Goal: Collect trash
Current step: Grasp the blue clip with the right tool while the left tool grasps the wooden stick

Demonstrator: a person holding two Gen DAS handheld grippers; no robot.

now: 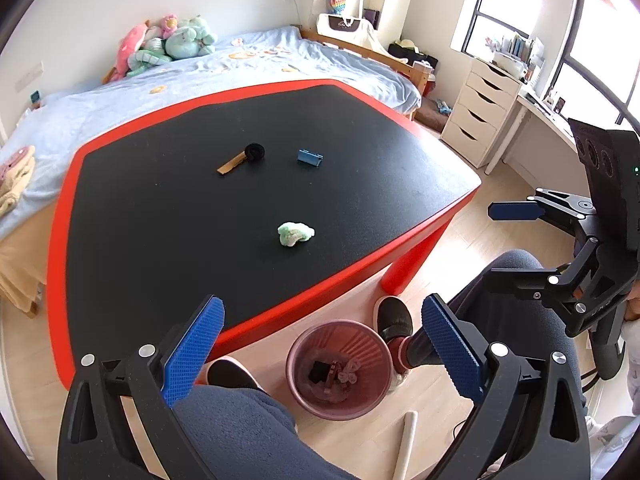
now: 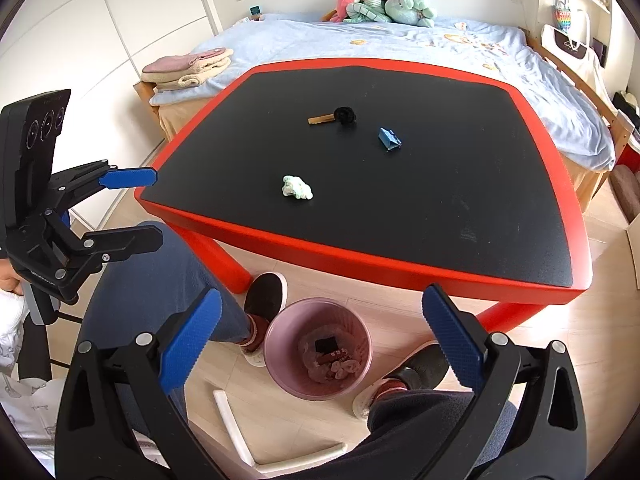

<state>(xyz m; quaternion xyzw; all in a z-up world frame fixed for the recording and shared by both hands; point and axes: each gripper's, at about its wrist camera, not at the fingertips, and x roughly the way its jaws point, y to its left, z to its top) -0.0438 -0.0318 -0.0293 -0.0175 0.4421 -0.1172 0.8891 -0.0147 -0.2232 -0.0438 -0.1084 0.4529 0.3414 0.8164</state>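
Observation:
On the black-topped red table [image 1: 132, 216] [image 2: 460, 148] lie a crumpled pale-green wad [image 1: 295, 233] [image 2: 297, 187], a blue wrapper [image 1: 309, 157] [image 2: 389, 138] and a black lump with a brown strip [image 1: 244, 157] [image 2: 335, 116]. A pink bin [image 1: 340, 368] [image 2: 318, 348] with trash inside stands on the floor in front of the table. My left gripper [image 1: 322, 356] [image 2: 132, 208] is open and empty, held over the bin and the table's front edge. My right gripper [image 2: 320, 350] [image 1: 472, 256] is open and empty, above the bin.
The person's legs and slippers [image 2: 264, 294] flank the bin. A white stool frame [image 2: 240, 436] lies on the floor. A bed [image 2: 400, 40] with plush toys stands behind the table. A white drawer unit [image 1: 480, 112] and a desk are at the right.

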